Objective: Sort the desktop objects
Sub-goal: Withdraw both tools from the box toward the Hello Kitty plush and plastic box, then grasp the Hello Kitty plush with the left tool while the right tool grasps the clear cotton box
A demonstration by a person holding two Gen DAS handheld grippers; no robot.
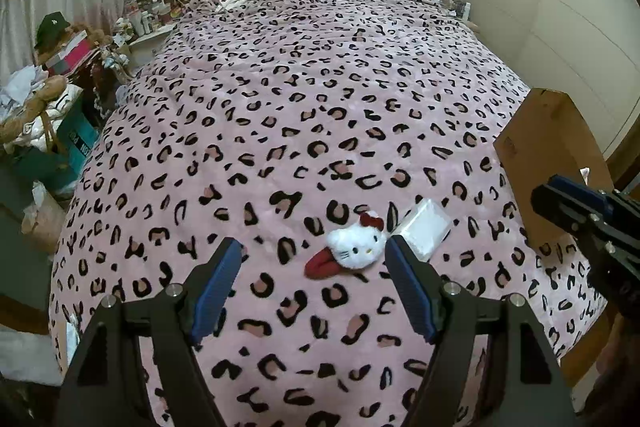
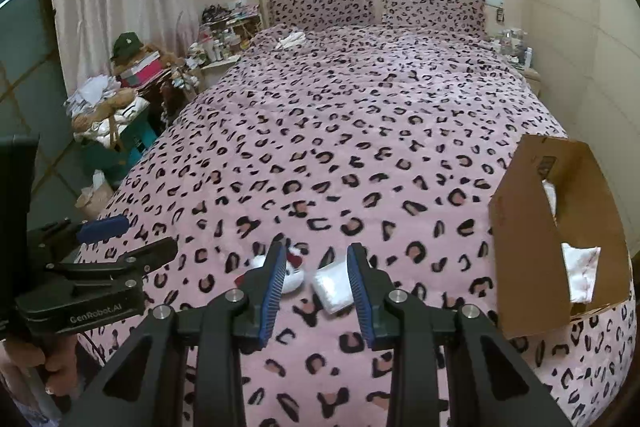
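Observation:
A white Hello Kitty plush hair clip [image 1: 354, 247] with a red bow and red clip lies on the pink leopard-print bedspread [image 1: 320, 107]. A clear plastic packet [image 1: 424, 227] lies just right of it. My left gripper [image 1: 314, 255] is open and empty, hovering just short of the plush. My right gripper [image 2: 316, 263] is open and empty above the packet [image 2: 332, 285] and the plush [image 2: 294, 273]. An open cardboard box [image 2: 556, 239] with white items inside stands on the bed at the right.
The box also shows in the left wrist view [image 1: 548, 163]. The right gripper's body [image 1: 592, 223] is at the left view's right edge. Cluttered boxes, bags and a shelf [image 2: 132, 95] stand left of the bed. Two pillows [image 2: 376, 3] lie at the headboard.

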